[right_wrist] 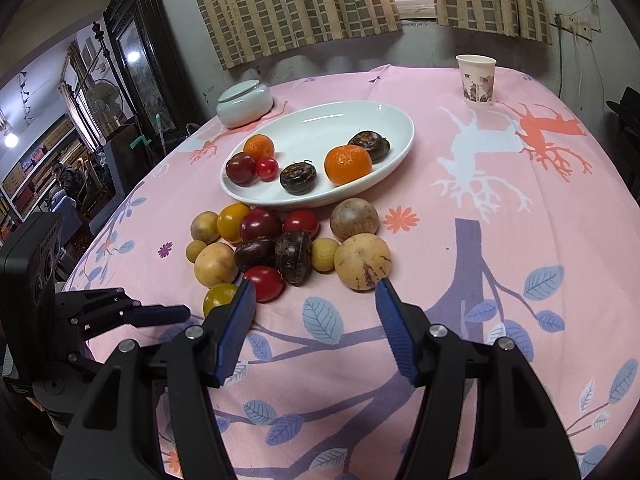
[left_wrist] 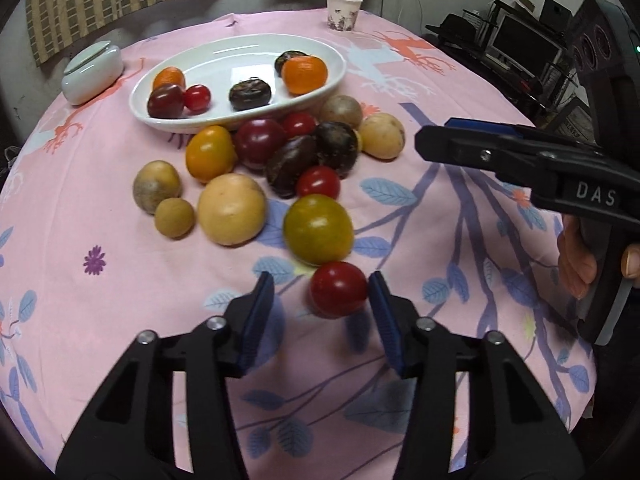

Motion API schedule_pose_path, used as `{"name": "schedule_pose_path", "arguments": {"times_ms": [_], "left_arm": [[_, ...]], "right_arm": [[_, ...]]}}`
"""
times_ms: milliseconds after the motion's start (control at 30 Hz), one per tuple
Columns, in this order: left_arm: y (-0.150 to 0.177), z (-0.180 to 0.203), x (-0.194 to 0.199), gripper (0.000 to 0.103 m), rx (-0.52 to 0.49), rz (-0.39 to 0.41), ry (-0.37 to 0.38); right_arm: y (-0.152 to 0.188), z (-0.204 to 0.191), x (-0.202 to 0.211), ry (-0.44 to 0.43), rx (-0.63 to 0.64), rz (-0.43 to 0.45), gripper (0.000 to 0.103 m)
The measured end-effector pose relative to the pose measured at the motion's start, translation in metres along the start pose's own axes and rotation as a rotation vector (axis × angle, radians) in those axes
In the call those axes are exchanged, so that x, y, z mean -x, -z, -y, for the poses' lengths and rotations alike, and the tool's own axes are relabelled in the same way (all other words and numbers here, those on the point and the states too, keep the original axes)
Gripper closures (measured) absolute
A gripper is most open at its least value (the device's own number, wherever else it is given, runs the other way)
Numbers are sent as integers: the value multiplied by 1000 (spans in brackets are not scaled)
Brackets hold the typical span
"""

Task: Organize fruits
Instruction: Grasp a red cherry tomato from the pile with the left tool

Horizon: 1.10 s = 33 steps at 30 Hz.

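The left gripper (left_wrist: 322, 300) has a small red tomato (left_wrist: 338, 289) between its blue pads. The right-hand pad touches the tomato's side, while a clear strip of cloth shows between the tomato and the left-hand pad (left_wrist: 262, 312), so the jaws stand apart around the fruit and do not clamp it. The tomato lies at the near edge of the loose pile, just on the near side of a yellow-green tomato (left_wrist: 319, 230).

The right gripper (right_wrist: 316, 320) hangs over bare tablecloth (right_wrist: 500, 208) near the pile, its jaws well apart with nothing between them. Just beyond its right pad lies a pale spotted round fruit (right_wrist: 362, 261); beside its left pad sits a red tomato (right_wrist: 265, 283).

Farther off, the pile spreads across the pink patterned cloth: a large pale yellow fruit (left_wrist: 232, 209), a small tan round fruit (left_wrist: 175, 218), an orange-yellow tomato (left_wrist: 210, 153), a dark red plum (left_wrist: 260, 143) and dark purple-brown fruits (left_wrist: 290, 164), most of them touching one another.

Beyond the pile stands a white oval dish (left_wrist: 240, 122). In it lie a large mandarin (left_wrist: 305, 75), a dark flat fruit (left_wrist: 250, 94), and at the left end a dark red plum, a cherry tomato and a small mandarin packed together. A white lidded jar (left_wrist: 93, 72) sits far left of the dish, and a paper cup (left_wrist: 343, 13) stands at the far edge.
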<state>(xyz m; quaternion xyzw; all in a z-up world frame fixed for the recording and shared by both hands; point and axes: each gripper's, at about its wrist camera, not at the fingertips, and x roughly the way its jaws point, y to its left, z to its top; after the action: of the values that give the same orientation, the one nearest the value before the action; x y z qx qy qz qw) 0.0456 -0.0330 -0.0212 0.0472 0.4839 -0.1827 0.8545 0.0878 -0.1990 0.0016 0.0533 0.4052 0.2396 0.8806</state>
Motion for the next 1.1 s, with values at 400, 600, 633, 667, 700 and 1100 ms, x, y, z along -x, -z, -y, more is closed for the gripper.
{"name": "schedule_pose_path", "arguments": {"times_ms": [400,600,633,667,700,1100], "left_arm": [[1,-10,-1,73,53,-16,13],[2,-32,18,73,65,16,-19],[3,-34,19,73,65,18,-27],[4,-38,20,73,66,18,-38],[5,-42,22,73,68,19,-44],[22,-79,27,74,107,16,-73]], "right_arm": [[2,-3,-4,-7,10,-24,40],[10,-31,-10,-17,117,-68,40],[11,-36,-12,-22,133,-82,40],[13,-43,-14,-22,156,-97,40],[14,-48,-16,-22,168,-105,40],[15,-99,-61,4,227,-186,48]]}}
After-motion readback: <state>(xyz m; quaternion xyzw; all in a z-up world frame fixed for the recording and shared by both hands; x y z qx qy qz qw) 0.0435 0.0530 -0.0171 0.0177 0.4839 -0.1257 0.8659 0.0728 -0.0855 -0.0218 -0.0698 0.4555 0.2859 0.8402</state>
